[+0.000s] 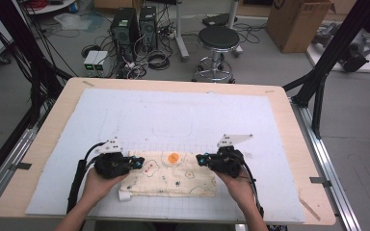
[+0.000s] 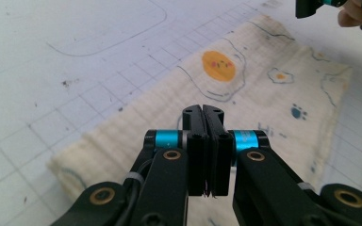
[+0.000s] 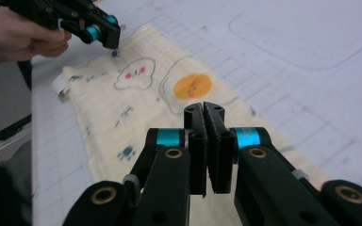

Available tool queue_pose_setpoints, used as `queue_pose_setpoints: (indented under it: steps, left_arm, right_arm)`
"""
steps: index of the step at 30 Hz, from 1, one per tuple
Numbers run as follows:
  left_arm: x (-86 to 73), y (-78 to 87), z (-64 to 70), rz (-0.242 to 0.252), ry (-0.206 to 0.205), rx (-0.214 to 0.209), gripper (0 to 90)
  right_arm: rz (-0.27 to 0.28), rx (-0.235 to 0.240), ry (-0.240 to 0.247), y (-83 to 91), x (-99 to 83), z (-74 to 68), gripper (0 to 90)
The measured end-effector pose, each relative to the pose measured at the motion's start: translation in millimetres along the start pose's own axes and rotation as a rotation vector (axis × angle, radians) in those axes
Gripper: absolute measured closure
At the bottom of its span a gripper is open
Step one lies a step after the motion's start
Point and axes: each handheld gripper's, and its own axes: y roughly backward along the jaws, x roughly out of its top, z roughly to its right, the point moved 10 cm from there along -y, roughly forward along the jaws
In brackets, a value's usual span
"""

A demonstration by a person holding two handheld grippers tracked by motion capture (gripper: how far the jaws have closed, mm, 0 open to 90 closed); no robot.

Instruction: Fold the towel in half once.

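A cream cloth (image 1: 173,175) printed with fried eggs lies folded flat on the white gridded mat (image 1: 183,115), near the front edge. An orange yolk print (image 1: 174,158) marks its far edge. My left gripper (image 1: 137,162) is over the cloth's left end, jaws shut with nothing seen between them (image 2: 202,110). Over the right end, my right gripper (image 1: 200,159) has its jaws pressed together too (image 3: 203,108). Each gripper view shows the cloth (image 2: 264,84) (image 3: 136,99) below its jaws. A small white tag (image 1: 124,195) sticks out at the cloth's front left corner.
The mat covers most of the wooden table (image 1: 296,144). Beyond the table stand a black stool (image 1: 218,41), computer towers (image 1: 125,29) with cables, and a cardboard box (image 1: 296,21). Black frame struts (image 1: 332,53) rise at both sides.
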Motion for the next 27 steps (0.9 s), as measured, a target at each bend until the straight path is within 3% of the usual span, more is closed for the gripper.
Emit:
queue_pose_setpoints:
  steps: [6,9,15,17,21,27]
  left_arm:
    - [11.3,-27.1,-5.5,-0.016,0.014,0.015,89.1]
    - [17.0,-37.4,-2.7,0.001,0.061,-0.01,89.0]
    - [6.9,-53.6,-8.2,-0.086,0.06,0.025,89.0]
    - [1.9,-55.7,-10.8,-0.118,0.055,0.038,89.0]
    - [1.6,-54.9,-14.4,-0.118,0.047,0.05,89.2]
    - [-2.6,-44.3,-22.8,-0.156,0.019,0.077,88.9]
  right_arm:
    - [-0.033,0.006,0.012,-31.7,13.0,3.4,89.5]
    - [-0.051,-0.003,0.024,-44.9,14.5,4.3,89.5]
    - [-0.115,-0.033,0.03,-64.6,9.3,9.8,89.5]
    - [-0.14,-0.05,0.029,-67.4,5.7,13.7,89.5]
    - [-0.205,-0.079,0.022,-71.2,-5.1,22.0,89.5]
    - [-0.207,-0.086,0.021,-67.5,-6.9,26.1,89.5]
